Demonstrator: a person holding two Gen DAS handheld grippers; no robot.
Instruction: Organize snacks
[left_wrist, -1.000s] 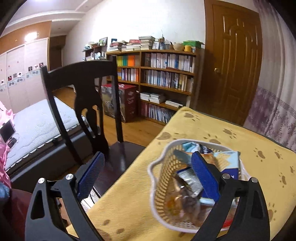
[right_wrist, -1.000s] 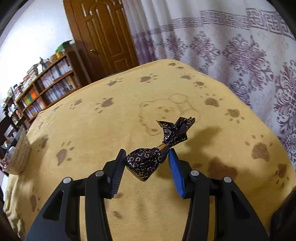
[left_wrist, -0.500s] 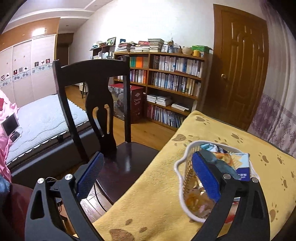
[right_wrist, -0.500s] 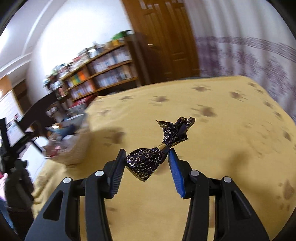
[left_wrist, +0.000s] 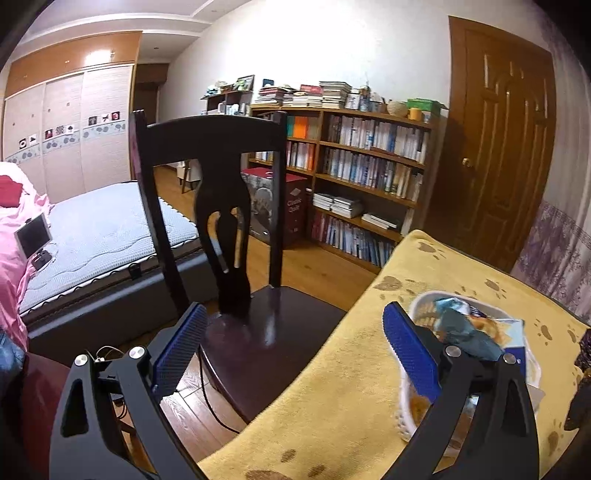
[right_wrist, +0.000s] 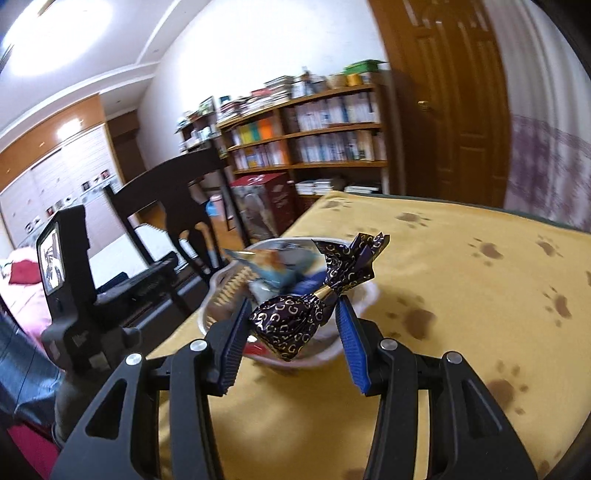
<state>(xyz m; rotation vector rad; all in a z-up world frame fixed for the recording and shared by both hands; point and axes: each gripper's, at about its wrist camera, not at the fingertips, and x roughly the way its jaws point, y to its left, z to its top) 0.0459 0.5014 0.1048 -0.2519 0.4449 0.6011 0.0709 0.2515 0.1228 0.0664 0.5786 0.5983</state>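
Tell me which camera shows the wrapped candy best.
The right wrist view: the dark, gold-patterned wrapped candy sits centred and whole between the right gripper fingers, in front of the white basket. The left wrist view catches only a dark sliver at its right edge.

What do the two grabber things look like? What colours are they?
Both look alike. The left gripper and the right gripper have black angular frames with triangle-shaped cut-outs and shiny silver bolts at the joints. Each finger ends in a flat blue pad with a fine ribbed surface. In the right wrist view, the left tool also carries a black block with a small lit screen.
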